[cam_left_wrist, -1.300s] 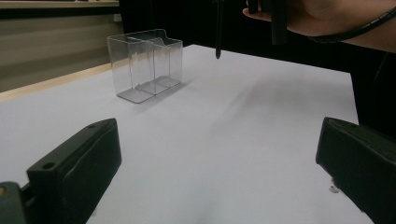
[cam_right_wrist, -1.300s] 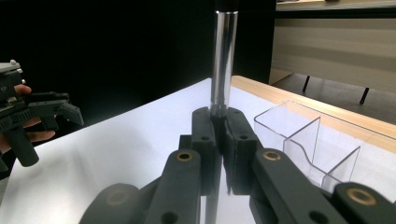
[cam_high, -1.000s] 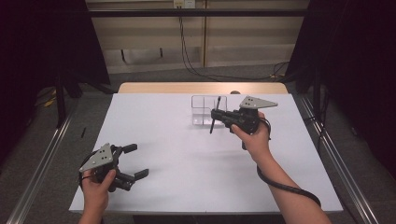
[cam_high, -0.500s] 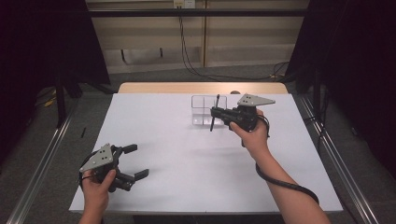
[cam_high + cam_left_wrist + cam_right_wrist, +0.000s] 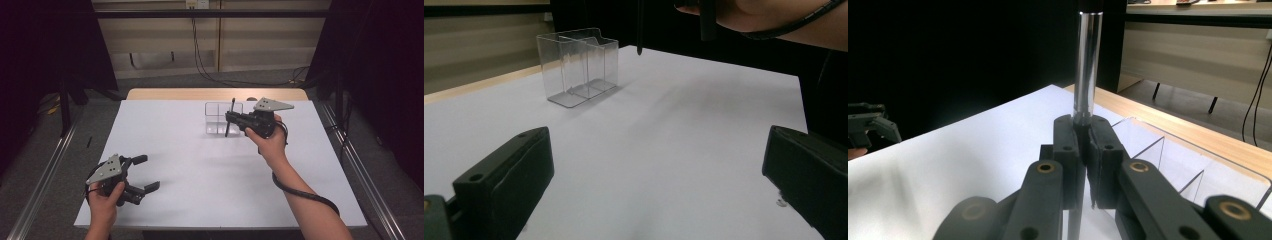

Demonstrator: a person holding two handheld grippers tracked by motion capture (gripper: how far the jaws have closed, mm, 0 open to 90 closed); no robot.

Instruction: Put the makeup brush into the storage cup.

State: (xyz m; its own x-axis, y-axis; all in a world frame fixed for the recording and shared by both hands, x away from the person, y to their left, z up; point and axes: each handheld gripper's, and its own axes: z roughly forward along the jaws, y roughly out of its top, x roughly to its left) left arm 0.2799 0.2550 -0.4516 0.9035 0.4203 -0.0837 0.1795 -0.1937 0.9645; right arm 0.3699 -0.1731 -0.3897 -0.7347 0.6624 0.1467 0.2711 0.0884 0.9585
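Table (image 5: 200, 190): white sheet over a wooden top, carrying everything noted below.

Right hand-held gripper (image 5: 231, 118): jaws pressed together on a pen (image 5: 230, 116), a slim dark stick with a glossy silver barrel section just above the pads in the right gripper view (image 5: 1085, 70). The pen stands close to upright, gripped near mid-length. In the high view its lower end reaches down in front of the clear box; in the left gripper view that tip (image 5: 639, 30) hangs clear above the table, to the right of the box. The grey three-cornered plate sits on top of this hand-held gripper, and the cable trails back along the forearm.

Left hand-held gripper (image 5: 145, 172): jaws spread wide, nothing between them, low over the near left part of the table, well apart from the right hand-held gripper. In its own view the two black pads (image 5: 504, 175) frame bare white table.

Clear box (image 5: 220, 119): transparent plastic, open top, inner dividers making compartments (image 5: 578, 65). It stands just beside the right hand-held gripper, on its jaw side. Compartments look empty.

Hard to read: the pen's top end is cut off in the right gripper view; whether its tip is over a compartment or in front of the box wall, I cannot tell.
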